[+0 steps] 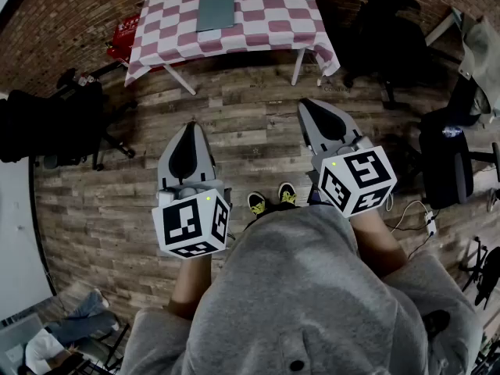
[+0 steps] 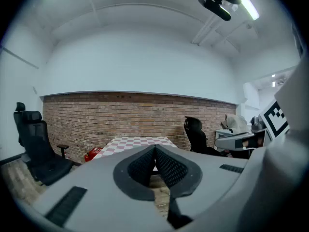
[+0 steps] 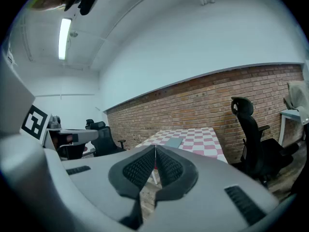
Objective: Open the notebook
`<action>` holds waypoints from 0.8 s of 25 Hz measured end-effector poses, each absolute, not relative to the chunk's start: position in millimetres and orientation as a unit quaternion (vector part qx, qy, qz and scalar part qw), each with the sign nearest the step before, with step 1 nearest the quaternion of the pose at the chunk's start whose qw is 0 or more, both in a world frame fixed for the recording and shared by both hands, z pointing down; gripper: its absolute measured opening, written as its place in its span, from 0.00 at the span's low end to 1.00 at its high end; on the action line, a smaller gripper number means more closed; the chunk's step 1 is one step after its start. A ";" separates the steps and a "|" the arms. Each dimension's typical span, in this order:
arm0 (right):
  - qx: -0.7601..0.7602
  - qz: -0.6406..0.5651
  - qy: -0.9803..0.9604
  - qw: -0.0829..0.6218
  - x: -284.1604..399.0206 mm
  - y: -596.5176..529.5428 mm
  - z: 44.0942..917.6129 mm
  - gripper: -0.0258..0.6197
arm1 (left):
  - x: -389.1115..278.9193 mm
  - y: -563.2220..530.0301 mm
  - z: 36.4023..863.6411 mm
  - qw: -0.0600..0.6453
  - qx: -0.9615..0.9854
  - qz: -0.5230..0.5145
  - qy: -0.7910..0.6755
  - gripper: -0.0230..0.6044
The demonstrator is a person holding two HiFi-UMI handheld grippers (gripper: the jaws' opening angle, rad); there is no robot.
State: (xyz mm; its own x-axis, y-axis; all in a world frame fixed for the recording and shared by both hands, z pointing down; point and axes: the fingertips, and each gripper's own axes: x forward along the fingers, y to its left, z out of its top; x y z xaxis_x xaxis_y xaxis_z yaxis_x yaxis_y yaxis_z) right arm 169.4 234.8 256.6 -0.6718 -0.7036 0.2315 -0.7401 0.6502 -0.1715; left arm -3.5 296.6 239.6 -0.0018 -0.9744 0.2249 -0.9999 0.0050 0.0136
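Evidently no reach is under way: the closed notebook (image 1: 216, 12) lies flat on the checkered tabletop (image 1: 273, 10), well ahead. The left gripper (image 1: 190, 131) and right gripper (image 1: 312, 108) hover above the floor (image 1: 250, 116), fingers together and empty, with nothing near enough to grasp.

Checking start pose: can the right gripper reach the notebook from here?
Probably not yet. The notebook lies on the checkered table, a stretch of wooden floor beyond the right gripper, jaws together. Nothing blocks the way; the person must step closer.
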 end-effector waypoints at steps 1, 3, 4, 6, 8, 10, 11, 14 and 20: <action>0.397 0.127 -0.906 0.073 167.3 235.1 257.0 0.08 | -4.4 297.0 239.8 0.084 0.701 0.076 -0.704 0.05; 0.393 0.129 -0.908 0.073 163.7 236.1 258.0 0.08 | -6.0 298.3 240.5 0.082 0.700 0.078 -0.705 0.05; 0.392 0.130 -0.908 0.073 162.4 236.9 258.7 0.08 | -6.9 299.4 241.1 0.081 0.699 0.078 -0.706 0.05; 0.391 0.135 -0.908 0.068 160.8 239.6 259.8 0.08 | -9.8 302.6 242.5 0.084 0.697 0.077 -0.708 0.05; 0.389 0.144 -0.908 0.061 158.9 242.4 259.7 0.08 | -14.7 305.7 242.9 0.087 0.694 0.075 -0.711 0.05; 0.387 0.149 -0.908 0.057 155.3 243.6 259.3 0.08 | -21.6 307.9 242.1 0.087 0.691 0.074 -0.713 0.05; 0.387 0.149 -0.908 0.057 153.4 243.7 259.4 0.08 | -25.1 308.8 241.8 0.087 0.690 0.073 -0.715 0.05; 0.387 0.149 -0.908 0.058 148.5 245.2 258.7 0.08 | -33.4 311.8 240.5 0.088 0.687 0.072 -0.718 0.05; 0.384 0.147 -0.910 0.052 134.3 249.9 253.0 0.08 | -44.7 318.5 235.0 0.083 0.689 0.058 -0.718 0.05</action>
